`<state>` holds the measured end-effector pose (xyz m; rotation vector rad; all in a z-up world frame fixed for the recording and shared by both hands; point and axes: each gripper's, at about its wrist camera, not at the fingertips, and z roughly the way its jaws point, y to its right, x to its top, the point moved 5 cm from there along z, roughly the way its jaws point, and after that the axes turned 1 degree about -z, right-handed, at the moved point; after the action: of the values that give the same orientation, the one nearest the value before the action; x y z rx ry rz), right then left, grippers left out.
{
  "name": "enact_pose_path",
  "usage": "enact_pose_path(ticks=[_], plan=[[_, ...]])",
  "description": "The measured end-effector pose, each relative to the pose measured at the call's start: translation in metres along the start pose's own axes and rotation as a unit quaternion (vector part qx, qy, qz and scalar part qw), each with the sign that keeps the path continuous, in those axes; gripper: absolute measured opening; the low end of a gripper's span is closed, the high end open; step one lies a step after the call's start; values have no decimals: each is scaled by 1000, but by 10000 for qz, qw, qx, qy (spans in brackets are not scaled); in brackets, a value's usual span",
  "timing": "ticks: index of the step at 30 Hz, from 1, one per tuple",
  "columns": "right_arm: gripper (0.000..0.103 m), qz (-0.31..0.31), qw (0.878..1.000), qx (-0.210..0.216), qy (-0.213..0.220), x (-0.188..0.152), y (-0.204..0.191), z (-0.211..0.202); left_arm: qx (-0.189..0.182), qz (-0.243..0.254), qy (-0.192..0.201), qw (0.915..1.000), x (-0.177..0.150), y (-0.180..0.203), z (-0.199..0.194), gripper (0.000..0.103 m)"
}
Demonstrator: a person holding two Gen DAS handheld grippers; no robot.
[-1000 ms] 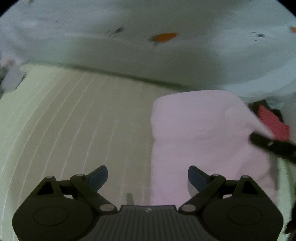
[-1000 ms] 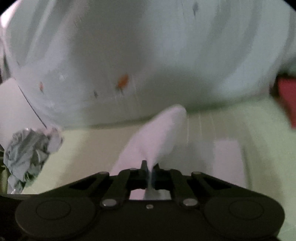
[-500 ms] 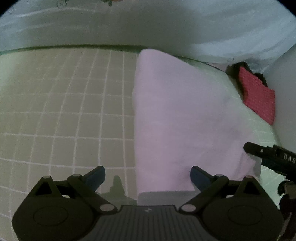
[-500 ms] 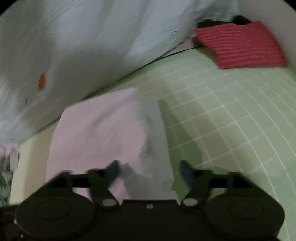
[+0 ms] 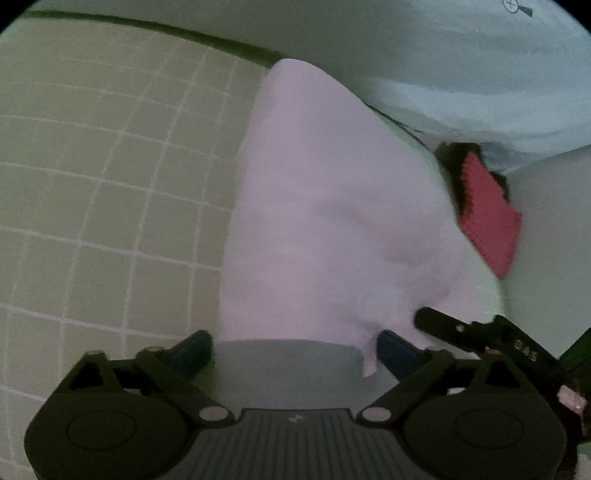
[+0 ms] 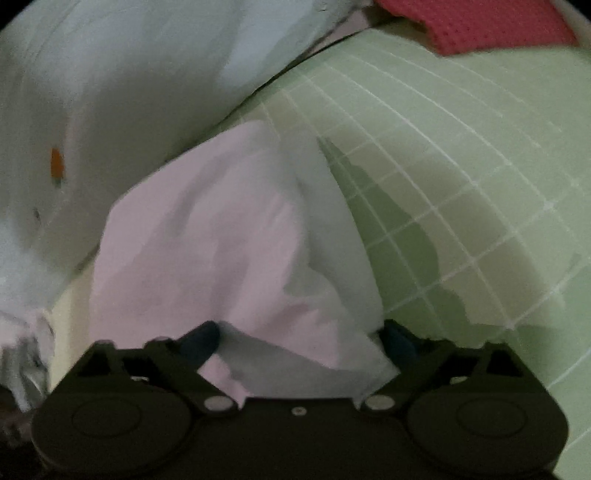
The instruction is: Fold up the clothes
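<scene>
A pale pink garment lies folded on the green grid mat, stretching away from me. My left gripper is open, its blue-tipped fingers at the garment's near edge. My right gripper is open too, with the garment's rumpled near corner lying between its spread fingers. The right gripper's finger shows in the left wrist view at the garment's right edge.
A red knitted cloth lies folded at the mat's far right; it also shows in the right wrist view. A light blue sheet with small prints bulges along the mat's far edge. Crumpled grey fabric sits at the left.
My right gripper was shut on the pink garment's corner, holding it up; it has opened and the cloth has dropped onto the mat. My left gripper has moved closer to the garment's near edge.
</scene>
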<state>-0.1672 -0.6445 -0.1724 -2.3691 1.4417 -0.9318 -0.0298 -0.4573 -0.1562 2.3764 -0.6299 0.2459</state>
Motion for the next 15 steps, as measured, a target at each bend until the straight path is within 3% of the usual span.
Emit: enact_pose_path(ticks=[1,2,4,8,15], plan=[[72,94,9999,70,23,-1,1,-2,27,68,45,10000,0,4,-1,74],[64,171,9997,135,54,-1,2,-6,55,137,90,9999,-1,8,-3,63],[31,326,9990,267,116,-2,5,-15,111,320,190,9992,-2,18,-6,50],[20,862,9938,589,374,1,8,-40,106,872,411,9953,-2,54,-16,35],[18,1118,9863,401,1143,36,29,-101,-519,1385,565,9874,7,140,0,33]])
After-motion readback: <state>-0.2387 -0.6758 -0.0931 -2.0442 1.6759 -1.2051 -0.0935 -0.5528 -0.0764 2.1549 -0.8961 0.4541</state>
